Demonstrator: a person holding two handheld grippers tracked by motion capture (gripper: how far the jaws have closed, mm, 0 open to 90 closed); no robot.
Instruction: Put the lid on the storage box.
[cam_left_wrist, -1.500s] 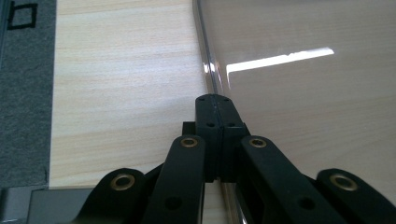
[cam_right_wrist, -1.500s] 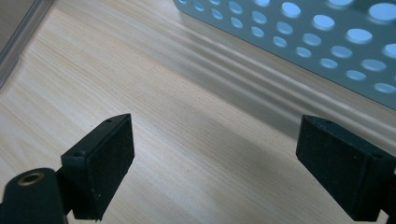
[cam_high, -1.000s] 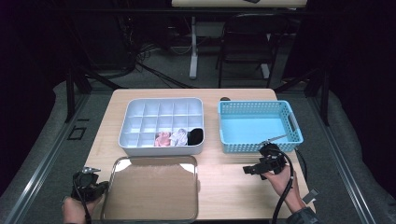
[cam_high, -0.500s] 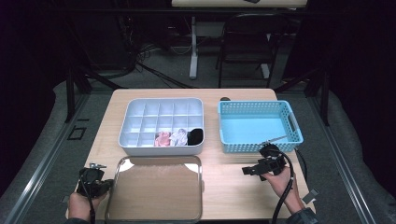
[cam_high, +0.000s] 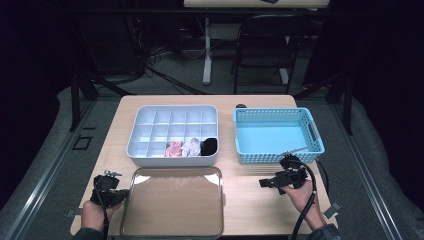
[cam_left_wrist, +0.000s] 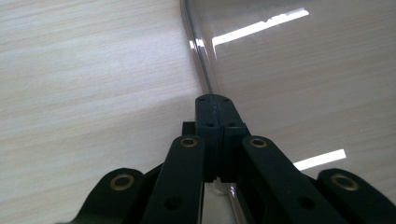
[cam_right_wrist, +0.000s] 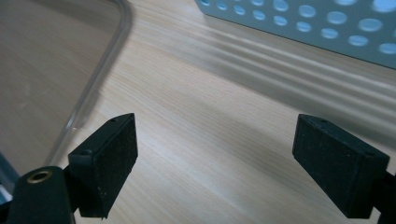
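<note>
A clear plastic lid (cam_high: 172, 205) lies flat on the wooden table (cam_high: 245, 200) near its front edge. My left gripper (cam_high: 121, 193) is shut on the lid's left rim (cam_left_wrist: 200, 70); in the left gripper view the rim runs straight in between the closed jaws of that gripper (cam_left_wrist: 215, 100). My right gripper (cam_high: 264, 183) hovers open to the right of the lid, in front of the blue basket (cam_high: 277, 158). In the right gripper view nothing lies between its wide-spread pads (cam_right_wrist: 109, 154), with the lid's corner (cam_right_wrist: 100, 70) to the left.
A grey compartment box (cam_high: 172, 109) stands behind the lid; its front row holds a pink bundle (cam_high: 173, 148), a pale one (cam_high: 190, 147) and a black one (cam_high: 209, 145). The blue basket's perforated wall (cam_right_wrist: 327, 28) is close ahead of the right gripper. Chairs and table legs stand beyond the table.
The left gripper and the clear lid have slid a little to the right together. The right gripper has stayed where it was.
</note>
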